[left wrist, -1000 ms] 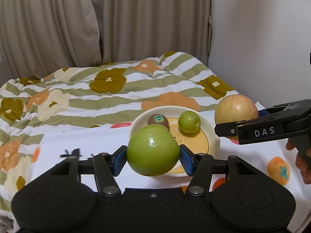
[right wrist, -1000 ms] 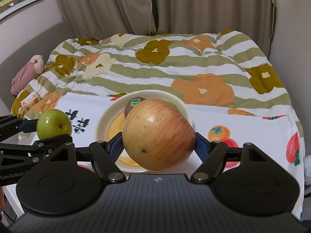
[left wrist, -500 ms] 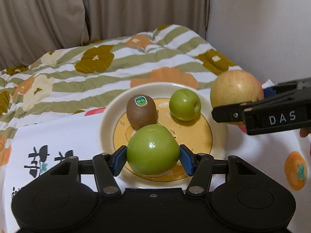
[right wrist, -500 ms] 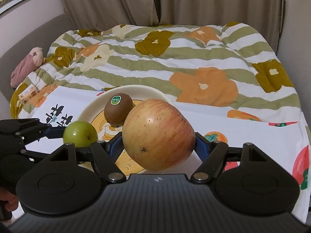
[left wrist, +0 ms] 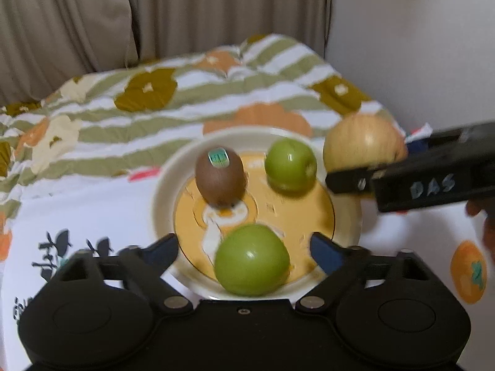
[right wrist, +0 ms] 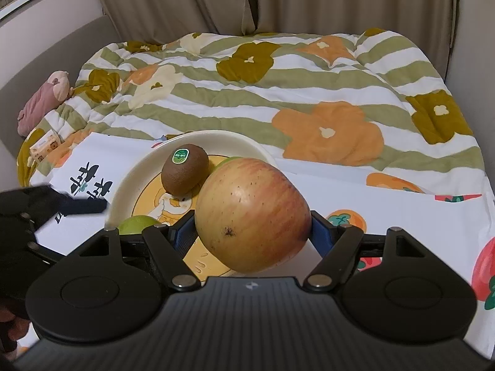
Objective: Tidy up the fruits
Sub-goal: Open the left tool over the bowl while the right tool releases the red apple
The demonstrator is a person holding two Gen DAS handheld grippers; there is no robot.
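Left gripper [left wrist: 244, 247] jaws just opened; larger green fruit [left wrist: 252, 264] released onto plate [left wrist: 164, 191], pads clear. Red-yellow apple [right wrist: 252, 213] clamped in right gripper [right wrist: 252, 232], above plate edge; placement judged next.

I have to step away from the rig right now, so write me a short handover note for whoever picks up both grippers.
Left gripper: jaws have just been opening; the large green fruit lies between them, released on the plate.
Right gripper: shut on the apple, held over the plate's near right edge.
On the plate: kiwi, small green fruit, large green fruit.
Done: three fruits plated.
Left: set the apple down, probably in the free right side, then withdraw both grippers.
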